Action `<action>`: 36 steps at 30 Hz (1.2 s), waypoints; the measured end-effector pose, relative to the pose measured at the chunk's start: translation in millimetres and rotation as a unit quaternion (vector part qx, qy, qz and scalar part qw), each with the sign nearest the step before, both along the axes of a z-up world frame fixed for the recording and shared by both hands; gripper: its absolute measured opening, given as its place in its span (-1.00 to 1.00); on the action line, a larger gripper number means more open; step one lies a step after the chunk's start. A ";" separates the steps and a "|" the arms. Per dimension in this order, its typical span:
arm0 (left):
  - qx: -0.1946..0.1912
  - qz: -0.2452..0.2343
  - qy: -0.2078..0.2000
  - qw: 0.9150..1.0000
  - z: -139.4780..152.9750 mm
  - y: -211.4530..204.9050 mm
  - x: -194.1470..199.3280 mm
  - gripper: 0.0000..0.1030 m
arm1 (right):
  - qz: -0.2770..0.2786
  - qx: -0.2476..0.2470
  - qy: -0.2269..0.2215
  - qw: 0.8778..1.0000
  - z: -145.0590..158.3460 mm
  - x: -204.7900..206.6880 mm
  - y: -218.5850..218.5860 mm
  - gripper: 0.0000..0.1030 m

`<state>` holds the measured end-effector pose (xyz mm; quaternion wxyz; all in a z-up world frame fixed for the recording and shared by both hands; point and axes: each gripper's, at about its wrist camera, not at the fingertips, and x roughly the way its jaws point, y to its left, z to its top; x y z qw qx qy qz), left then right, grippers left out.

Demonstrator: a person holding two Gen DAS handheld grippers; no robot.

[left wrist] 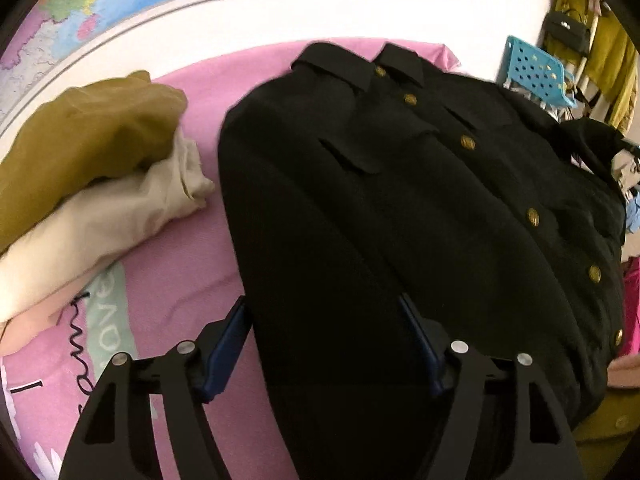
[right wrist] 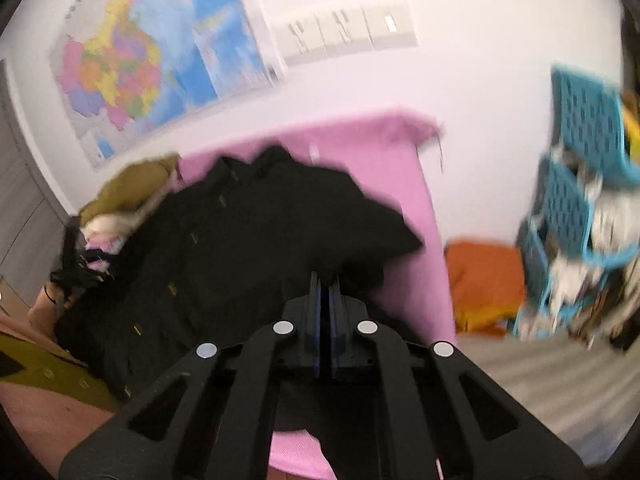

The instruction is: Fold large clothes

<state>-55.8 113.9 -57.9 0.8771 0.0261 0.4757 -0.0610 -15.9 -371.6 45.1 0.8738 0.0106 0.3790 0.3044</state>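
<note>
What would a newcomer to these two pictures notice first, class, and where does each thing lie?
A black jacket with gold buttons lies spread across the pink bedcover, filling the middle. Left of it sits a pile of mustard and cream clothes. On the wall behind hangs a bright map, and blue baskets stand at the right.

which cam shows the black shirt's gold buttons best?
Left wrist: the black shirt fills the frame and is sharp, with its gold buttons countable down the front. Right wrist shows the shirt smeared by blur, buttons only faint streaks.
</note>
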 end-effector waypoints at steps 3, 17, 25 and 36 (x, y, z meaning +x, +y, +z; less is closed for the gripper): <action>0.009 0.007 -0.024 1.000 9.6 -0.5 -1.8 0.37 | 0.017 0.009 -0.017 1.000 22.9 1.8 10.2 -0.94; 0.008 -0.001 -0.067 0.998 37.3 -10.0 2.3 0.49 | 0.040 0.049 0.003 0.998 16.0 -2.2 37.6 -0.93; -0.019 -0.049 -0.103 0.993 59.6 -35.0 14.3 0.56 | 0.194 -0.005 0.011 0.981 36.2 28.1 178.4 -0.97; -0.011 -0.097 -0.096 0.991 53.2 -57.0 17.5 0.63 | 0.054 -0.020 0.010 0.998 3.5 47.1 117.4 0.48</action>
